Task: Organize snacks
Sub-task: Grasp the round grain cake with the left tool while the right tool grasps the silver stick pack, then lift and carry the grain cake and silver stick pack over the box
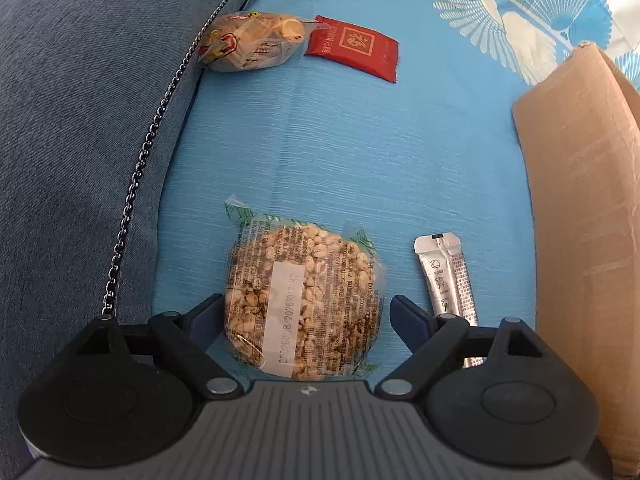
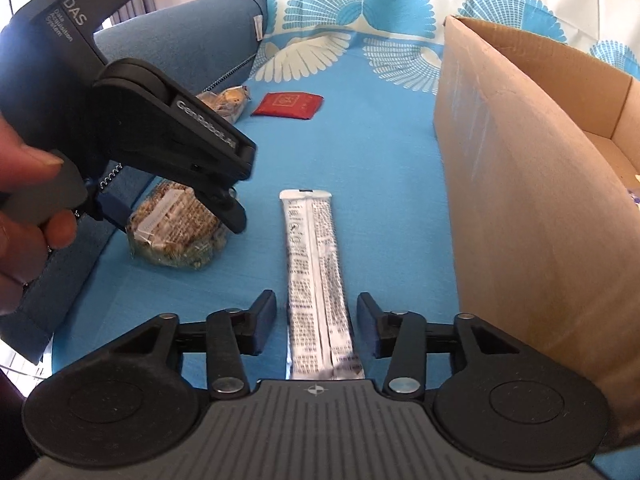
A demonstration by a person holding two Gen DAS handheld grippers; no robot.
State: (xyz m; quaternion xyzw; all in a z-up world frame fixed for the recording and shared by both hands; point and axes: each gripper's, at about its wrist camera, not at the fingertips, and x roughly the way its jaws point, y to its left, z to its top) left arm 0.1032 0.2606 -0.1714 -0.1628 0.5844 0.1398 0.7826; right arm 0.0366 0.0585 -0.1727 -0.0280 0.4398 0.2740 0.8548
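Straddling a round puffed-grain cake (image 1: 304, 304) in clear wrap, the left gripper (image 1: 306, 316) stands wide open, its blue-padded fingers (image 1: 206, 318) on either side of the packet; the left pad sits right at the wrapper's edge, the right one a little apart, and nothing is clamped. The cake lies flat on the blue cloth (image 1: 360, 152) that covers the surface.

The right gripper (image 2: 316, 328) is also spread, less widely, with a long silver stick sachet (image 2: 316, 280) lying lengthwise between its fingers (image 2: 262, 322); gaps show on both sides, so it has hold of nothing. Whether the pads touch the cloth cannot be told.

Just right of the sachet rises the wall of an open cardboard box (image 2: 520, 208). Farther along the cloth, a red flat packet (image 1: 352, 46) lies beside a clear bag of pale biscuits (image 1: 252, 42), which rests against a dark blue cushion (image 1: 88, 120) with a metal zip chain (image 1: 152, 136). In the right wrist view, a hand (image 2: 24, 216) holds the left gripper above the cake.
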